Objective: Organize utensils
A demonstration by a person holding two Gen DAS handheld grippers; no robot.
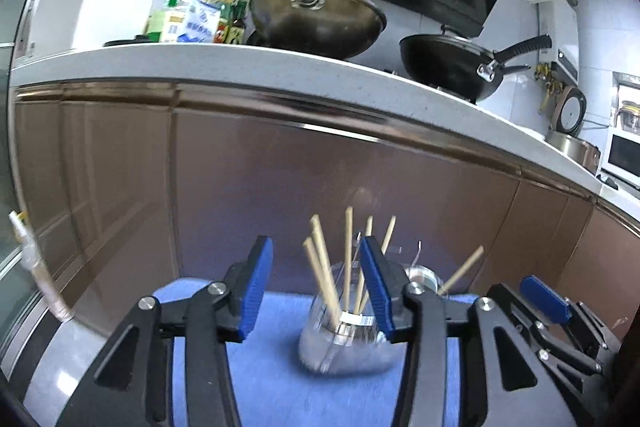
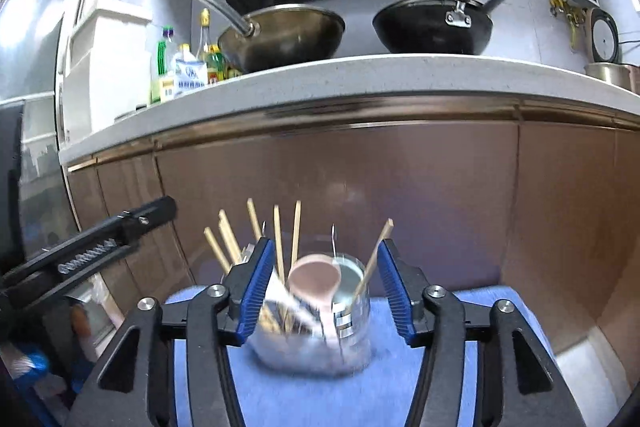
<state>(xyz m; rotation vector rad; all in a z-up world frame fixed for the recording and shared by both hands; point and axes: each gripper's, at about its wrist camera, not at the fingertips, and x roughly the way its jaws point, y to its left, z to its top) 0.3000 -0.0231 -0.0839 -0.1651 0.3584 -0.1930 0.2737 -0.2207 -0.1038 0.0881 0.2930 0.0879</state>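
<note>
No legible writing on the blurred white seasoning bag (image 1: pixel 199 20).

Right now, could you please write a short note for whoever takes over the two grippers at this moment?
Left gripper: open, holding nothing, clear holder just ahead between its fingers.
Right gripper: open, empty, framing the same holder.
Job's things: wooden chopsticks stand upright in the holder on the blue mat; one stick leans in the neighbouring compartment beside a pink spoon.
Done: utensils visible are all in the holder.
Left: I cannot see any loose utensils; check outside these views.
</note>
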